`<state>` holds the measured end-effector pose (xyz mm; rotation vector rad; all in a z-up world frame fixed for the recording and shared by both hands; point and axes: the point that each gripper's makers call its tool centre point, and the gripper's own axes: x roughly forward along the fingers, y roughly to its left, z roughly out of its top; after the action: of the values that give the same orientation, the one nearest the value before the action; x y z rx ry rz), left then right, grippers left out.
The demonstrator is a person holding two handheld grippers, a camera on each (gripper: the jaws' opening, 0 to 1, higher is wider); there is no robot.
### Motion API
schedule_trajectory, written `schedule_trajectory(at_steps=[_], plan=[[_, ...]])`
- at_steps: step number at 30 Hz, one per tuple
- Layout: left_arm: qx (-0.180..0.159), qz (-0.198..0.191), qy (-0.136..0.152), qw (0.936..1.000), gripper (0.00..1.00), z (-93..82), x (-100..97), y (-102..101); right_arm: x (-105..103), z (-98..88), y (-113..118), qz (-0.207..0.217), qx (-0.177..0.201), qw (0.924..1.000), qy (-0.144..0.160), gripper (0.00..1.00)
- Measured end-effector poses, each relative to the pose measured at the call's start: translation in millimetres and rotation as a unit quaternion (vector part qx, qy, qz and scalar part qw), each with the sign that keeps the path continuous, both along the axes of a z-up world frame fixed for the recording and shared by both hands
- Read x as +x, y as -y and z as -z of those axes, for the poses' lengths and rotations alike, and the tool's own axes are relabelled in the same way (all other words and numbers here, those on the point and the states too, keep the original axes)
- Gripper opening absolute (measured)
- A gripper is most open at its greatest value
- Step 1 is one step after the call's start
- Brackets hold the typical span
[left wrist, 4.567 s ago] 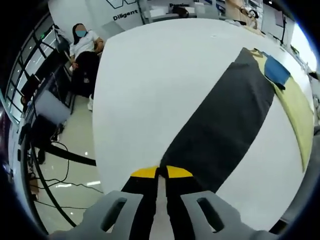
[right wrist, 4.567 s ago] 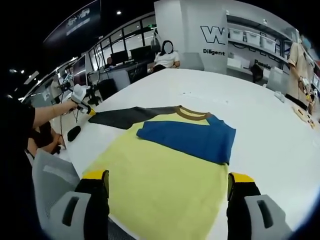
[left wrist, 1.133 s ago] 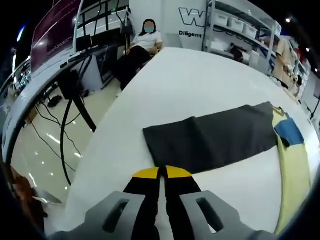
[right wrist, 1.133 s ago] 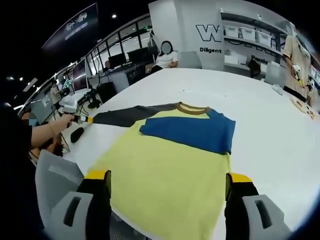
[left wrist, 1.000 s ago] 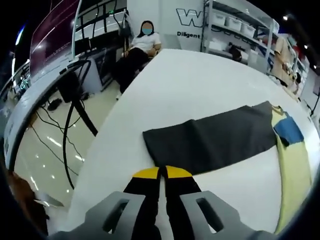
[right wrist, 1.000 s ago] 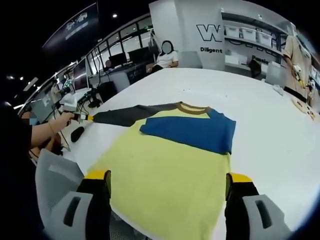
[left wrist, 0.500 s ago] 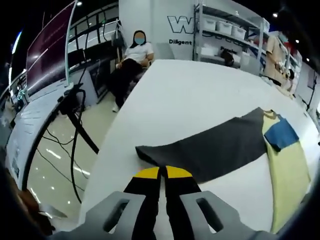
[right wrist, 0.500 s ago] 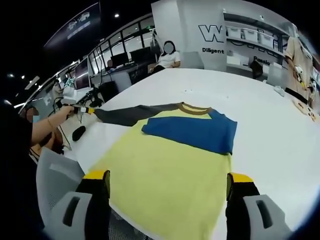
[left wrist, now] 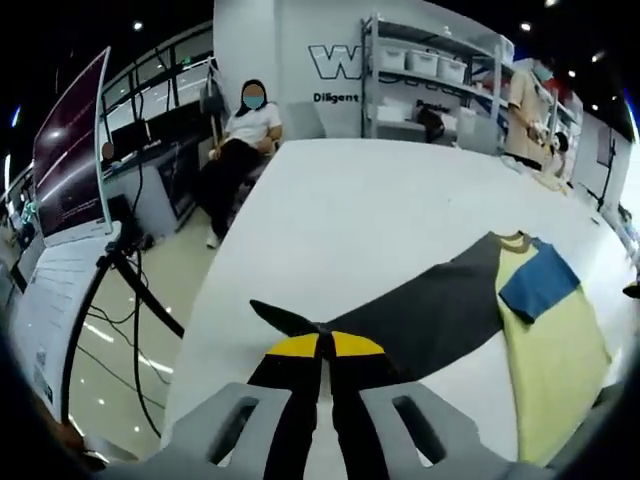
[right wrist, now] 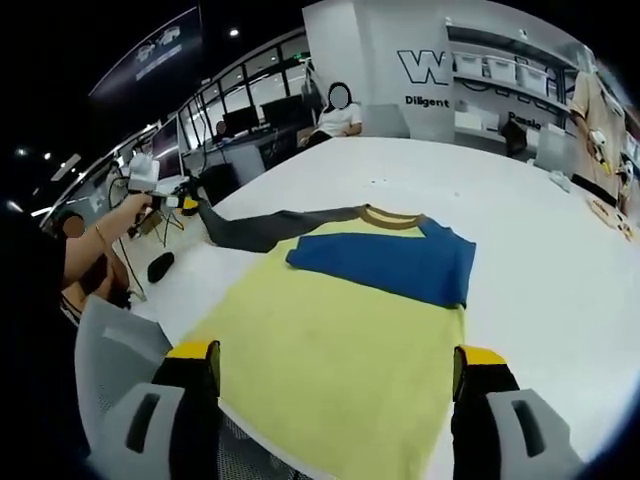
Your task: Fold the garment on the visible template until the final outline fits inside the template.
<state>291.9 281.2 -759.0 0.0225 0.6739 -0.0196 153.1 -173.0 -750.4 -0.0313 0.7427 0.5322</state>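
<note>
The garment, a pale yellow fabric shirt (right wrist: 340, 340) with a brown collar, lies flat on the large white bench (right wrist: 540, 280), filling the centre and lower part of the right gripper view. Its blue sleeve (right wrist: 385, 262) is folded across the chest, just below the collar. Its dark grey sleeve (right wrist: 260, 230) stretches away toward the upper left of that view, where its end is lifted off the bench top.

In the left gripper view the same dark grey sleeve (left wrist: 420, 320) runs from the lower centre up to the right, joining the yellow body (left wrist: 550, 350) at the right edge of the frame, with the blue sleeve (left wrist: 535, 285) resting on the body near the collar. The cuff end forms a raised, creased point at the lower centre.

The left tool (left wrist: 322, 345), with black jaws and yellow tips, sits at the bottom centre of its own view, its jaws pressed together with the cuff of the grey sleeve pinched between them. It also appears small at the upper left of the right gripper view (right wrist: 187, 205), held in a person's hand (right wrist: 135, 210).

The right tool (right wrist: 335, 358) has its jaws spread wide at the bottom of its view, one to each side of the shirt's lower hem; whether they touch the fabric I cannot tell.

A seated person in a white top (left wrist: 245, 125) is beyond the bench's far edge.
</note>
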Motion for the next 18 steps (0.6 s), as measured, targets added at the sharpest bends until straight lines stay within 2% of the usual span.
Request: schedule_trajectory(at_steps=[8, 18], plan=[[-0.010, 0.047, 0.022, 0.9986, 0.00, -22.7, 17.5, 36.7, -0.4, 1.8, -0.2, -0.005, -0.001, 1.0000, -0.002, 0.96], [-0.022, 0.108, 0.045, 0.9929, 0.00, -48.2, 39.9, 88.9, -0.7, 2.9, -0.6, -0.006, 0.000, 1.0000, -0.003, 0.96]])
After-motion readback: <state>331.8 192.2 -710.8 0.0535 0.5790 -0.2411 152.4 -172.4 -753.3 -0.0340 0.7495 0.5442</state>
